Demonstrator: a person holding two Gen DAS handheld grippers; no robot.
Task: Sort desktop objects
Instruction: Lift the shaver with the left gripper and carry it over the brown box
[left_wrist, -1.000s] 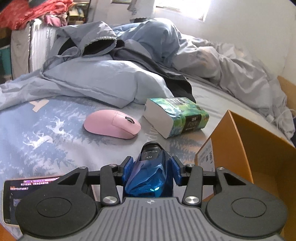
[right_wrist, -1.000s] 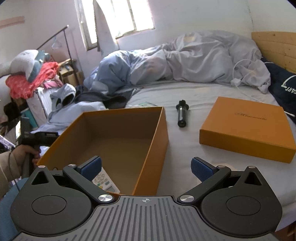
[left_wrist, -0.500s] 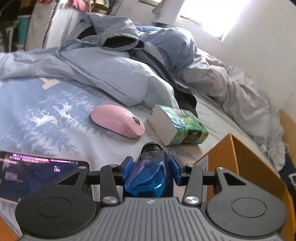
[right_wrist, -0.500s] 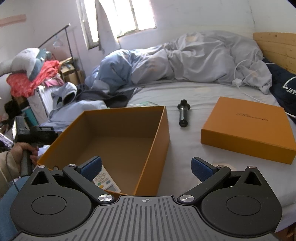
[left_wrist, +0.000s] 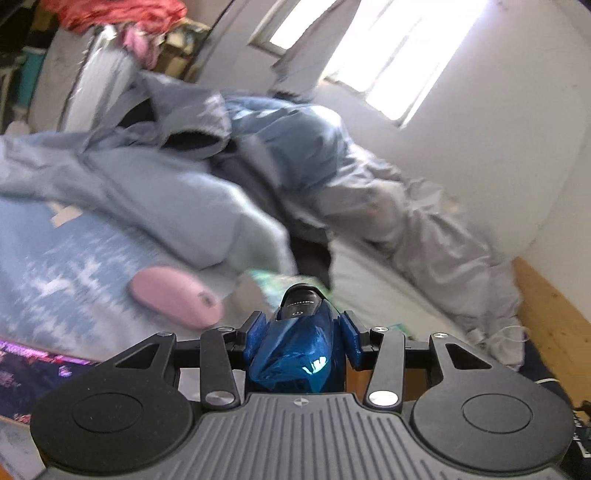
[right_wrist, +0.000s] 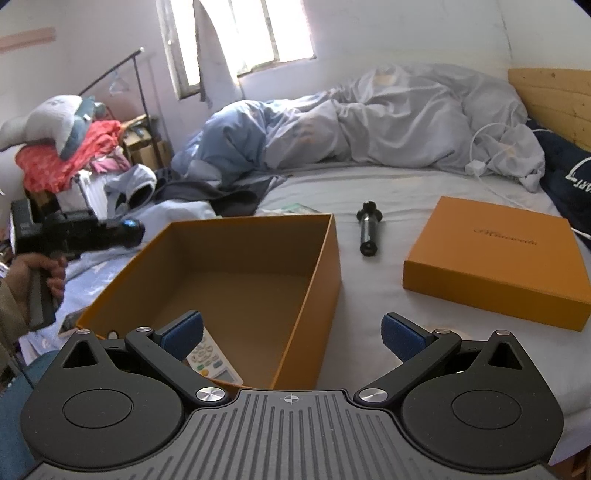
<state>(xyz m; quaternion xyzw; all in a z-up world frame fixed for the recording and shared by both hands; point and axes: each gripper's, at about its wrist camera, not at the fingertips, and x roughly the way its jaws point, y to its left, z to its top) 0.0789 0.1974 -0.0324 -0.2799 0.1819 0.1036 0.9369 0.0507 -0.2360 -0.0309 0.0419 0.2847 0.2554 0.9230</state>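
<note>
My left gripper (left_wrist: 301, 326) is shut on a shiny blue electric shaver (left_wrist: 300, 350) and holds it up in the air; it also shows in the right wrist view (right_wrist: 127, 230), left of the open orange box (right_wrist: 325, 273). A pink mouse (left_wrist: 173, 297) and a green tissue pack (left_wrist: 271, 282) lie blurred on the bed below. My right gripper (right_wrist: 291, 334) is open and empty, low over the box's near right corner. A white remote (right_wrist: 214, 363) lies inside the box. A black cylindrical tool (right_wrist: 368, 232) lies on the sheet.
The orange box lid (right_wrist: 502, 258) lies on the bed at right. A lit phone (left_wrist: 33, 365) lies at lower left. Crumpled blankets (right_wrist: 388, 118) and clothes fill the far side of the bed. A wooden headboard (right_wrist: 554, 99) and a white cable (right_wrist: 491, 173) are at right.
My left gripper has risen and tilted upward with the shaver, toward the box; its view is blurred by motion. The right gripper has barely moved.
</note>
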